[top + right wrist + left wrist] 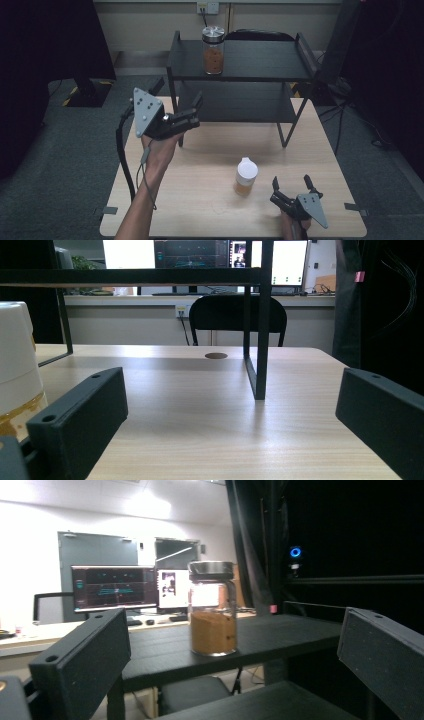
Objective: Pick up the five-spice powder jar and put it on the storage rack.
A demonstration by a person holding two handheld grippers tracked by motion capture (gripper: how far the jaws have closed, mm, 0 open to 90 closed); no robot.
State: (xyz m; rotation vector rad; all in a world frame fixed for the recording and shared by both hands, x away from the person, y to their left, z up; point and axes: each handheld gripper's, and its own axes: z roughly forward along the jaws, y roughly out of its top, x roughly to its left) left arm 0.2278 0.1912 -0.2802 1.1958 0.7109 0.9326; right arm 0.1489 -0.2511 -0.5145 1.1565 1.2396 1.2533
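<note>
A light wooden table (210, 200) seen from above, with a black two-tier shelf (260, 62) standing at its far edge as the landmark. Nearest the viewer, well in front of the shelf and toward its right end, the right gripper (292, 186) is held low over the table, its two black jaws spread apart with nothing between them. Just to its left, still well in front of the shelf, stands a small jar with a white lid (246, 176), upright on the wood, with amber contents; in the right gripper view it sits at the left edge, beside the left-hand jaw and not touching it. Farther on, the left gripper (192, 112) is raised in the air by a bare forearm (145, 200), close in front of the shelf's left front leg; its jaws are also wide apart and empty. Farthest away, a glass jar with a metal lid (213, 50) stands upright on the shelf's top tier, near its left end, holding orange-brown contents. In the left gripper view this jar (212, 609) appears between the open jaws, beyond them
</note>
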